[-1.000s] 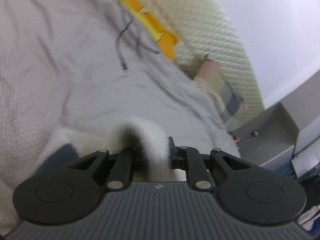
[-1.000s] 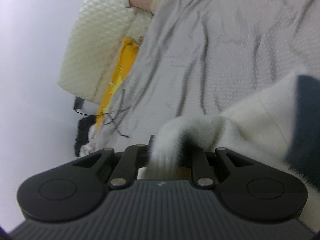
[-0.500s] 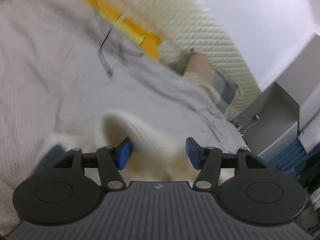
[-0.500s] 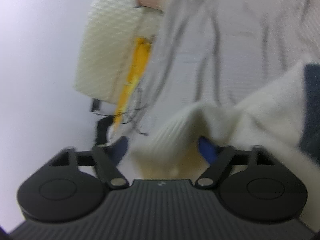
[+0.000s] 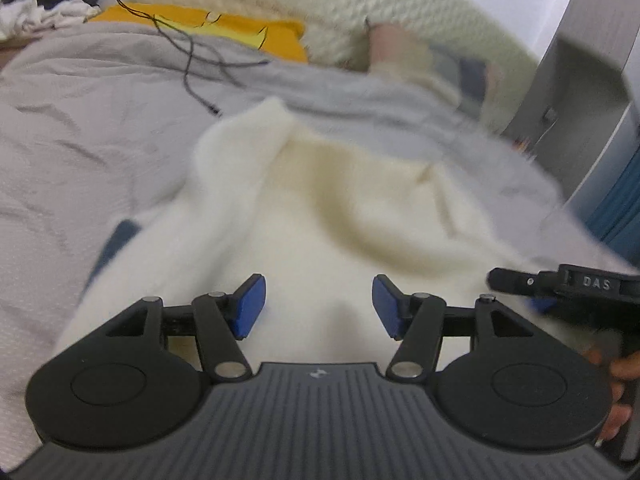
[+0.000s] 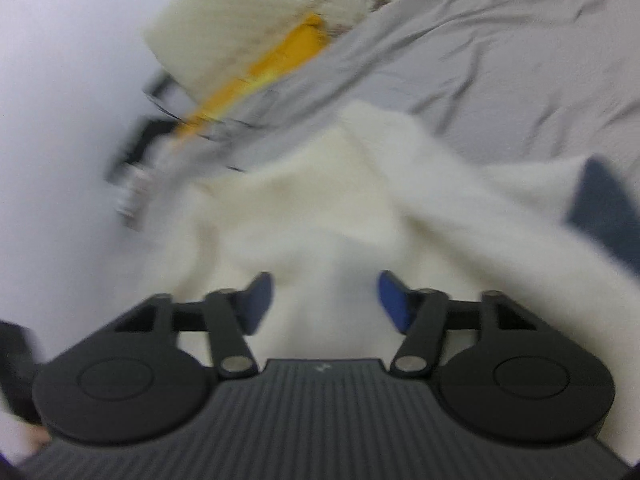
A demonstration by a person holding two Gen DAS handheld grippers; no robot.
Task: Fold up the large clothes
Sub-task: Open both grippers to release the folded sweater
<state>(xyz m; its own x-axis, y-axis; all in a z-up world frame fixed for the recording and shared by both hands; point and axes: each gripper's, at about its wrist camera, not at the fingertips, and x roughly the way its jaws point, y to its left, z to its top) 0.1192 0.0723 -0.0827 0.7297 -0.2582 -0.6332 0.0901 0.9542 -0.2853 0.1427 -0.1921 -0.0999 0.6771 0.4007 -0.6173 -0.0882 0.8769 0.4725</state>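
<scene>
A cream-white fuzzy sweater (image 5: 320, 208) with a dark blue patch (image 5: 114, 244) lies bunched on the grey bedsheet (image 5: 80, 128). My left gripper (image 5: 319, 304) is open just above its near part, its blue pads (image 5: 250, 304) apart and holding nothing. My right gripper (image 6: 325, 300) is also open over the sweater (image 6: 320, 208), empty; its blue patch (image 6: 604, 208) lies to the right. The right gripper's body also shows at the right edge of the left wrist view (image 5: 568, 284).
A yellow cushion (image 5: 224, 28) and a cream quilted headboard (image 5: 360, 4) stand at the far end of the bed. A black cable (image 5: 192, 64) trails over the sheet. A patterned pillow (image 5: 432, 64) lies at back right, grey furniture (image 5: 580, 92) beyond.
Both grippers were shut on sweater folds a second ago. They opened, let the fabric drop, and drew back; the sweater now lies spread in front of them.
</scene>
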